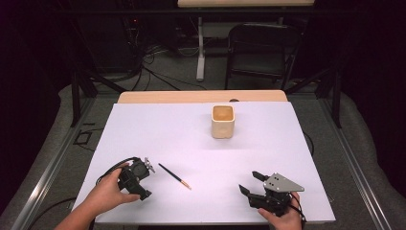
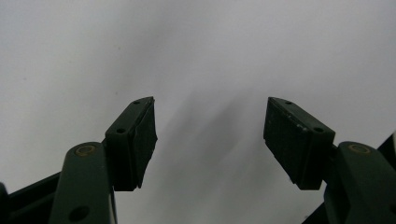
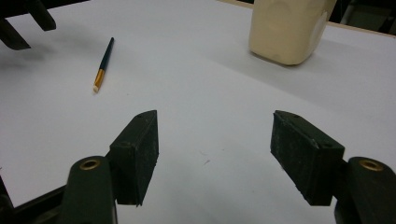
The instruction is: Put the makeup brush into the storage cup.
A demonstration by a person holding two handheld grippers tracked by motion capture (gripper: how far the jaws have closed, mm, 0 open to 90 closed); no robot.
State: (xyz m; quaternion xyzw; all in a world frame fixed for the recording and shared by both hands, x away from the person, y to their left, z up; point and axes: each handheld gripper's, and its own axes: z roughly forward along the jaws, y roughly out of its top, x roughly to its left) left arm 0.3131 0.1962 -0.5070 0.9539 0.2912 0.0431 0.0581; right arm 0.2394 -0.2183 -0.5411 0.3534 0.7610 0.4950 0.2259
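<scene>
High view first, from the near edge of the table [image 1: 201, 143] outward. The left gripper [image 1: 149, 165] is close to the near left corner, held in the person's left hand [image 1: 107, 191], and its jaws stand spread with nothing between them; in the left gripper view they point down at bare white surface. The right gripper [image 1: 251, 182] rests near the near right corner, and its jaws are also spread and empty.

Between the two, a little farther from the near edge, lies the pencil [image 1: 174, 176]. Its long axis runs diagonally: the dark end points toward the far left corner and the pale eraser end toward the near right. The dark end lies just beside the left gripper, while the right gripper is well apart from the eraser end, so I judge the left hand is the nearer one for a pick. Its jaws should close across this diagonal, not along it.

Farther away, near the middle of the far edge, stands the cream cup [image 1: 223, 121], upright and open at the top.
</scene>
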